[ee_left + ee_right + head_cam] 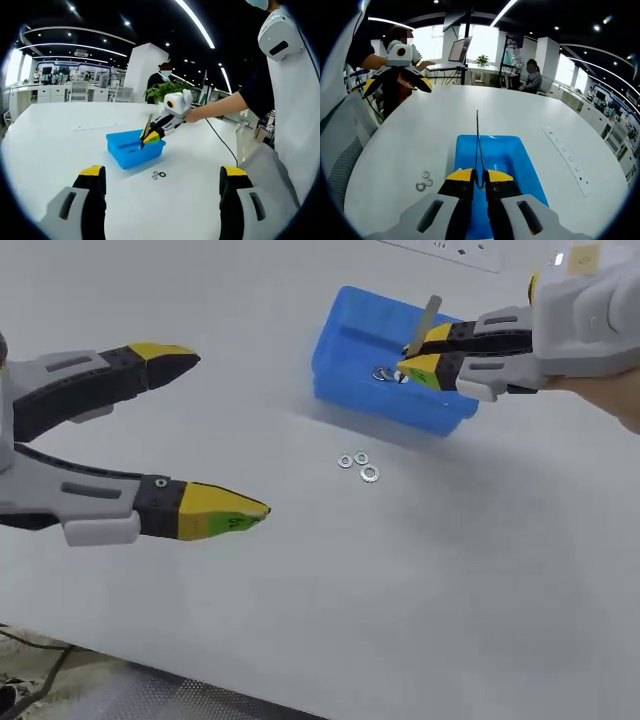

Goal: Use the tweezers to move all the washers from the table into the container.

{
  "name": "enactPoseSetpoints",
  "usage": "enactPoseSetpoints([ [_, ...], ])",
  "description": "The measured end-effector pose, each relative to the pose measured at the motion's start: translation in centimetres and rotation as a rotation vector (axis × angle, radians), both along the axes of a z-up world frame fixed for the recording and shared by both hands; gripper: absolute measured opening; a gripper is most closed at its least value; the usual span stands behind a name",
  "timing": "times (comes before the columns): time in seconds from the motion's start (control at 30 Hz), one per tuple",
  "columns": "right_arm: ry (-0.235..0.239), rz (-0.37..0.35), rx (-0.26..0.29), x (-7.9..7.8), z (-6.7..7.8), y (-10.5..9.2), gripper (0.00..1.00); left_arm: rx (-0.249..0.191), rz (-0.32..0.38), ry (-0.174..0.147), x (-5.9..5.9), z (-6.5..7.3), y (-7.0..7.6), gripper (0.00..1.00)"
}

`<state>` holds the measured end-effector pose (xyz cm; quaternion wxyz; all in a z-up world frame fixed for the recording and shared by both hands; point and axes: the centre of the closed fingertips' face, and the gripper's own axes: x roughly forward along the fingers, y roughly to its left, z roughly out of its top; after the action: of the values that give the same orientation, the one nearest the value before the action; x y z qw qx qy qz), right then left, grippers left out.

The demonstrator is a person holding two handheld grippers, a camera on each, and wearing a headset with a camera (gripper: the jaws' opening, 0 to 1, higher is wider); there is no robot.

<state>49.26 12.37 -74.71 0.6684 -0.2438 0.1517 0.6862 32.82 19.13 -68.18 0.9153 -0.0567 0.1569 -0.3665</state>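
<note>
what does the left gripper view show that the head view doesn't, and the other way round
Left gripper view: the person's body, a potted plant, and the room's chairs and ceiling lights.
Head view: a few washers inside the blue container, and a power strip at the far edge of the table.
Both: the open left gripper, the right gripper shut on the tweezers over the container, and three washers on the table beside it.
</note>
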Motion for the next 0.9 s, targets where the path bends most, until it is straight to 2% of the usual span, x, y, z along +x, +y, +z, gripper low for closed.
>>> enactPoseSetpoints([
  [0.1,0.007,-0.004,0.007,0.5,-0.4,0.2,0.10,-0.002,0.005,0.004,0.0,-0.1,0.1,0.99],
  [0.4,0.011,0.007,0.002,0.4,-1.2,0.3,0.10,0.005,0.010,0.015,-0.1,0.0,0.0,1.00],
  [0.9,0.020,0.006,0.008,0.1,-1.0,0.5,0.09,0.003,-0.003,0.025,-0.2,0.0,-0.5,1.00],
])
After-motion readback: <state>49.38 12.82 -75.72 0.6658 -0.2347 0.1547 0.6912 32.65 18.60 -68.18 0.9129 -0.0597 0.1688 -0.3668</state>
